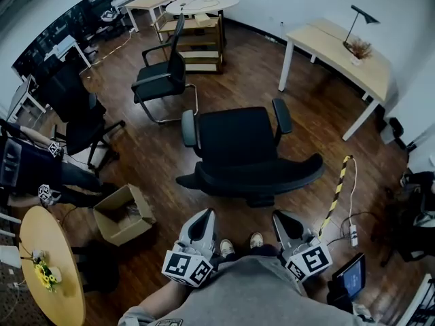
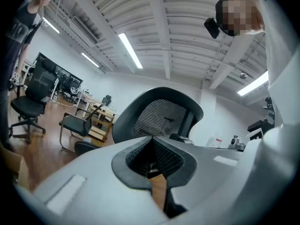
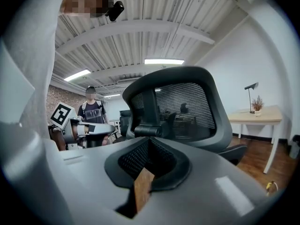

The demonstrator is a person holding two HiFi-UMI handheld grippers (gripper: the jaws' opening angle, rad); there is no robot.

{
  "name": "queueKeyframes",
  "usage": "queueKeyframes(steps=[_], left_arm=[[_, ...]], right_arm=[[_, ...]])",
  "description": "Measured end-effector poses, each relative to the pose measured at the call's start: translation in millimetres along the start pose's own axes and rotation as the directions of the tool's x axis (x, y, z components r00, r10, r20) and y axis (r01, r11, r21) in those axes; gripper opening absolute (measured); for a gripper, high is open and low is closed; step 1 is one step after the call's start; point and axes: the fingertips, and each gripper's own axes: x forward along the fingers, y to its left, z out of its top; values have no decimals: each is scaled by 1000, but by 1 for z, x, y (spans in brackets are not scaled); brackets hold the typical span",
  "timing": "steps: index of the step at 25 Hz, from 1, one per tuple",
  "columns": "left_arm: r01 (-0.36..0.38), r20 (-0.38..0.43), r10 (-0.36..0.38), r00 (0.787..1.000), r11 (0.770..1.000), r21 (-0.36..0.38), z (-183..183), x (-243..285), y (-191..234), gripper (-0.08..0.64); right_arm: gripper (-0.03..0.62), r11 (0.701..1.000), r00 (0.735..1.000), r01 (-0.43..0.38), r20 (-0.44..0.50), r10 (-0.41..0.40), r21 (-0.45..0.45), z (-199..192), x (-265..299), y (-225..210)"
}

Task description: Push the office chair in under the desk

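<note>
The left gripper (image 1: 203,214) and the right gripper (image 1: 281,216) both have their jaws squeezed together, with nothing in them. The chair (image 1: 248,151) is just in front of both. Its back is turned to them, and they are not touching it. The desk (image 1: 338,54) is farther off, past the chair, on the right gripper's side.

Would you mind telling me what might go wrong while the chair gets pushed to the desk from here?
1. A striped cable cover lies on the floor right of the chair; a caster might snag on it on the way to the desk.
2. The left gripper and right gripper are shut behind the curved backrest; an off-centre push may swivel the chair.
3. An armrest bumping the desk could shake the lamp.
</note>
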Motion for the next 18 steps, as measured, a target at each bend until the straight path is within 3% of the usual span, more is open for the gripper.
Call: queueKeyframes(steps=[8, 18], left_arm=[[-80, 19, 80, 997, 997, 9, 7, 16, 18, 2], [-179, 56, 177, 983, 983, 33, 7, 15, 51, 2]], right_arm=[[6, 1000, 1000, 0, 15, 0, -28, 10, 10, -35], [10, 993, 993, 105, 54, -102, -62, 19, -8, -100]])
